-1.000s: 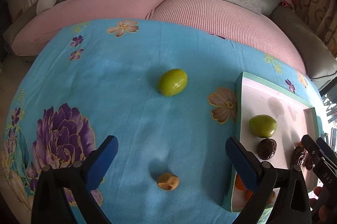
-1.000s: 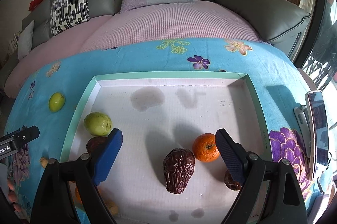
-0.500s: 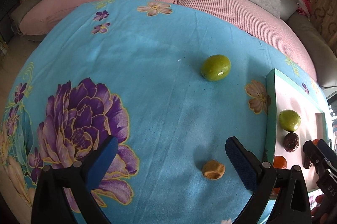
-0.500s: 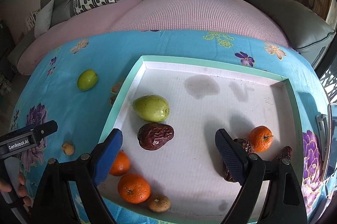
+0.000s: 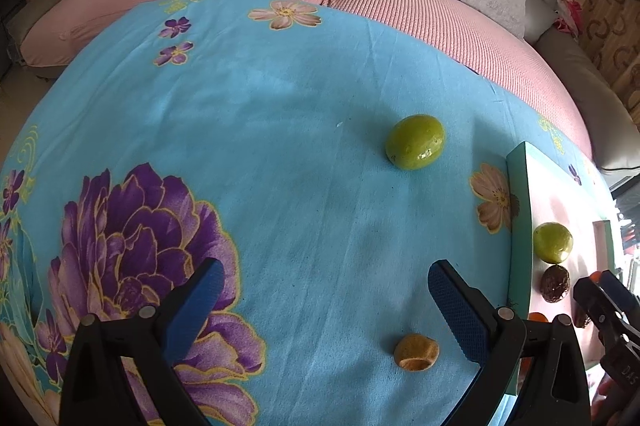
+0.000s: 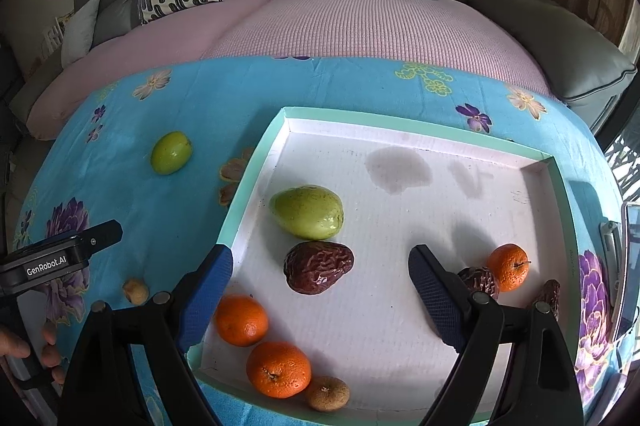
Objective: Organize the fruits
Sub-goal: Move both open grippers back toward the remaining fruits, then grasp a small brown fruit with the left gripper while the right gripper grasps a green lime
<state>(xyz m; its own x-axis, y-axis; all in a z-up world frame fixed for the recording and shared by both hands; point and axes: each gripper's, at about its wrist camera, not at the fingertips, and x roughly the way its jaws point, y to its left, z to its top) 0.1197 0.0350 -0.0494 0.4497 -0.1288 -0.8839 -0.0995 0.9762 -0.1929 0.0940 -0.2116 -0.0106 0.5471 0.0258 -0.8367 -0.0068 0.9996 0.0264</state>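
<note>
Your left gripper (image 5: 324, 306): fingers spread wide, holding nothing, above the blue cloth (image 5: 260, 153).
Loose fruits: a small tan fruit (image 5: 416, 352) lies near your right finger; a green fruit (image 5: 415, 141) lies farther away on the cloth.
Tray (image 6: 420, 119): it holds a green fruit (image 6: 307, 212), a dark date (image 6: 318, 267), and oranges (image 6: 241, 320).
Your right gripper (image 6: 320, 290): wide open and empty, over the tray.

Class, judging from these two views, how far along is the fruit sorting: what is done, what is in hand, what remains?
Done: the tray already holds a green fruit, dates and oranges. In hand: nothing; the left tool and right tool are both open and empty. Left: a green fruit on the cloth and a small brown fruit lie outside the tray.
</note>
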